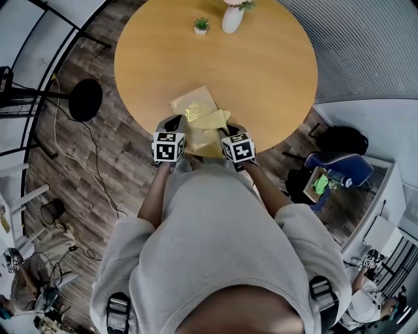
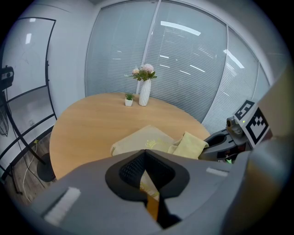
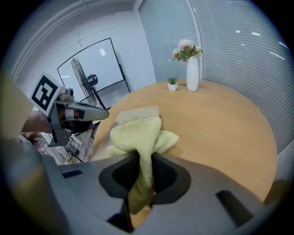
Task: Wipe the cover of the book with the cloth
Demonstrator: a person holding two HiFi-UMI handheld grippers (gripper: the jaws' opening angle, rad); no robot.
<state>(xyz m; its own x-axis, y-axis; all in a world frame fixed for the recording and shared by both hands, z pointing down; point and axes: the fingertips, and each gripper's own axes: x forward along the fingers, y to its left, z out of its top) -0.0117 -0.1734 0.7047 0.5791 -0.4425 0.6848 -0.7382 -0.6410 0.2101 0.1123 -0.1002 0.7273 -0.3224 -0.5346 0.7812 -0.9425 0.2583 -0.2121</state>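
Note:
A tan book (image 1: 193, 104) with a gold emblem lies at the near edge of the round wooden table (image 1: 268, 72). A yellow-green cloth (image 1: 213, 121) is bunched on its right part. My right gripper (image 1: 228, 130) is shut on the cloth (image 3: 137, 133), which hangs down between the jaws and bulges out over the book (image 3: 138, 111). My left gripper (image 1: 175, 122) is at the book's near left edge, its jaws closed with the tan book (image 2: 143, 137) showing in the gap. In the left gripper view the cloth (image 2: 189, 144) lies to the right.
A white vase of flowers (image 1: 232, 17) and a small potted plant (image 1: 201, 25) stand at the table's far side. A fan's round base (image 1: 85, 100) and cables lie on the floor at left. At right a blue seat (image 1: 339, 168) stands beside a white desk.

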